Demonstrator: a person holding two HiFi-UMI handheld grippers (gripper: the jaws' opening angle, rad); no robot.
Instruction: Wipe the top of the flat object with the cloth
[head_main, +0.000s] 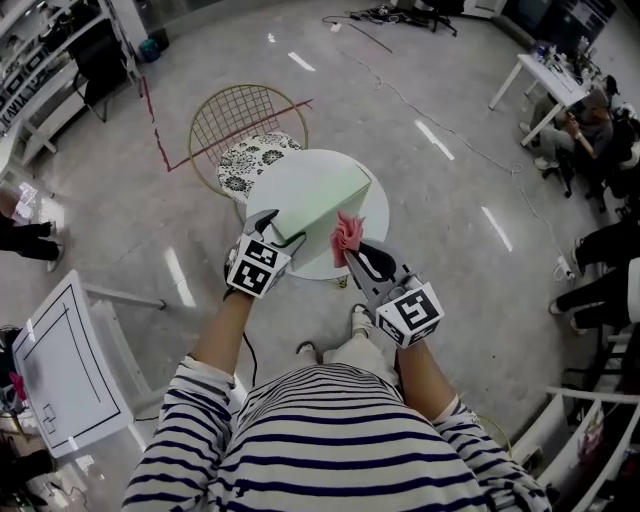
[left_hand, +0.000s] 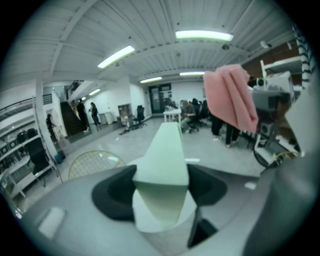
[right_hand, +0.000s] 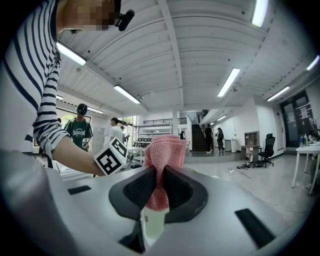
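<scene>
A pale green flat slab (head_main: 315, 205) rests on a small round white table (head_main: 380, 215) in the head view. My left gripper (head_main: 278, 232) is shut on its near edge; in the left gripper view the slab (left_hand: 162, 150) fills the gap between the black pads (left_hand: 112, 192) of that gripper (left_hand: 161, 176). My right gripper (head_main: 352, 250) is shut on a bunched pink cloth (head_main: 348, 235), held just right of the slab and clear of it. In the right gripper view the cloth (right_hand: 162, 160) sticks up from the right gripper (right_hand: 159, 185). The cloth (left_hand: 230, 97) also hangs at the upper right of the left gripper view.
A gold wire chair (head_main: 240, 120) with a patterned cushion (head_main: 250, 160) stands behind the table. A white framed board (head_main: 60, 365) lies at the near left. People sit at a desk (head_main: 545, 80) far right. Cables (head_main: 400, 95) run over the glossy floor.
</scene>
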